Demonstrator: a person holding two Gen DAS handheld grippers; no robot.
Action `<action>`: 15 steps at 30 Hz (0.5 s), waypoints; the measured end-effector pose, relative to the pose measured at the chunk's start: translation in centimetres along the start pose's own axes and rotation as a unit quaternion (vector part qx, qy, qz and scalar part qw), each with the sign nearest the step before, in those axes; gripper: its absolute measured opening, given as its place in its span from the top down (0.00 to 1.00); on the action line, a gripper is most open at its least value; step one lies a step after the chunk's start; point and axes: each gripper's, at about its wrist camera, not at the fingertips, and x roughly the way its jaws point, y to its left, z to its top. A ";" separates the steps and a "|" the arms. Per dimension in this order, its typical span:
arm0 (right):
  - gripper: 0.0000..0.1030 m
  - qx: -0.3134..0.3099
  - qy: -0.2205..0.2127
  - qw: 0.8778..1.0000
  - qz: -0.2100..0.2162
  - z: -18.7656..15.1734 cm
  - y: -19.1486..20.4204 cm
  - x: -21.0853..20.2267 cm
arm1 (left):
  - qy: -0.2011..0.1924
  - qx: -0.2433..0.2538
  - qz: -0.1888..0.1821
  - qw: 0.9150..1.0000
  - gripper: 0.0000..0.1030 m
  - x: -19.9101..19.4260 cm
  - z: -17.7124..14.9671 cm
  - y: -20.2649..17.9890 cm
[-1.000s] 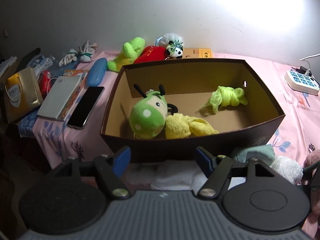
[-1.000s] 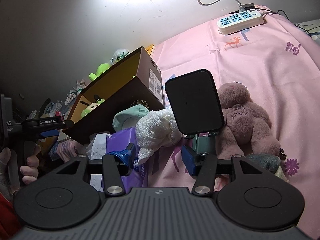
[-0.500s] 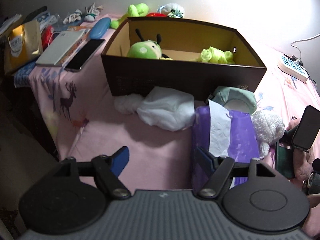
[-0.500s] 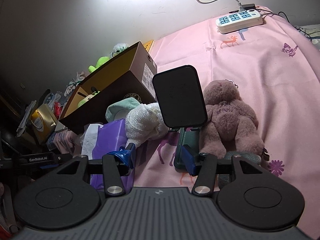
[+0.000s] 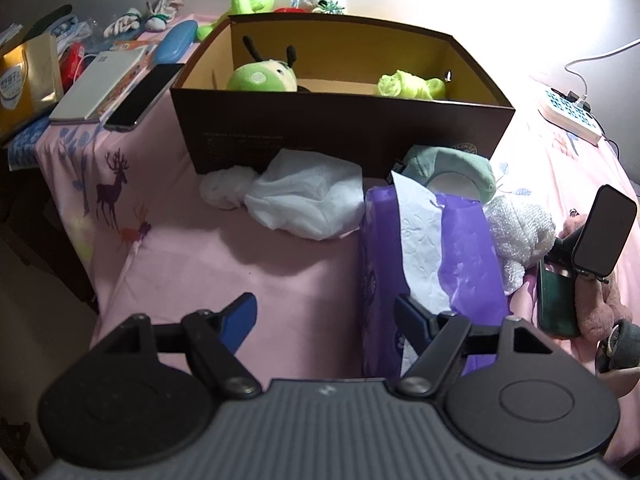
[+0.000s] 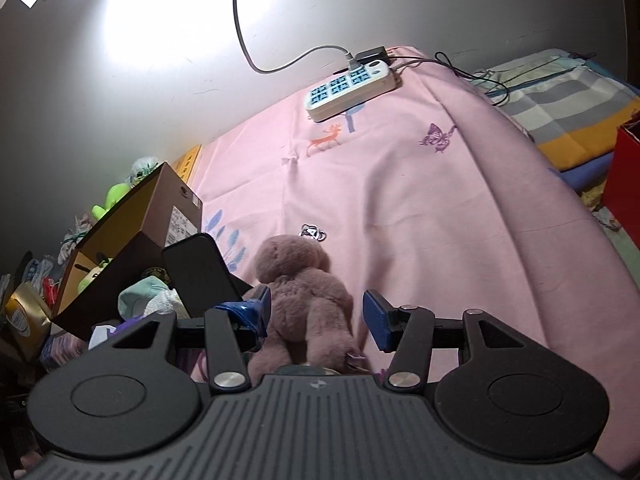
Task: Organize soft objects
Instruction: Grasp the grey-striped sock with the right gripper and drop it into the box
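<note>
A brown cardboard box (image 5: pixel 344 136) stands on the pink cloth and holds a green bug plush (image 5: pixel 260 78) and a lime-green cloth (image 5: pixel 412 84). In front of it lie a crumpled white cloth (image 5: pixel 304 200), a purple tissue pack (image 5: pixel 460 248), a teal soft item (image 5: pixel 448 164) and a white fluffy bundle (image 5: pixel 516 228). My left gripper (image 5: pixel 324 316) is open over bare pink cloth, its right finger at the tissue pack. My right gripper (image 6: pixel 318 316) is open around a brown-pink plush bear (image 6: pixel 304 292). The left pad is against the bear and the right pad stands apart from it.
A phone on a stand (image 6: pixel 200 272) stands just left of the bear. A power strip (image 6: pixel 352 88) with cables lies by the wall. Left of the box are a flat phone (image 5: pixel 144 94), a notebook (image 5: pixel 96 84), a blue case (image 5: pixel 174 42) and a yellow bag (image 5: pixel 24 76). More plush toys (image 5: pixel 248 4) sit behind the box.
My left gripper pulled back from above the box and sank toward the cloth in front of it. My right gripper swung right, from the phone stand to the bear, which now lies between its fingers.
</note>
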 end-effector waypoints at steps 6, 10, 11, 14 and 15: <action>0.65 -0.010 0.067 0.998 0.011 -2.6 0.1 0.6 | 0.010 0.022 -0.010 1.000 0.25 0.9 1.0 -0.7; 0.65 -0.025 0.101 0.995 0.006 -5.1 0.9 2.3 | 0.008 0.036 -0.022 0.999 0.25 1.1 1.7 -1.1; 0.66 -0.022 0.102 0.994 0.011 -5.6 0.9 2.6 | 0.008 0.040 -0.023 0.999 0.25 1.2 1.9 -1.2; 0.71 -0.019 0.098 0.995 0.019 -6.0 1.3 2.4 | 0.007 0.049 -0.025 0.998 0.25 1.4 2.3 -1.2; 0.73 -0.026 0.098 0.995 0.019 -6.1 1.5 2.3 | 0.008 0.050 -0.027 0.998 0.25 1.5 2.4 -1.1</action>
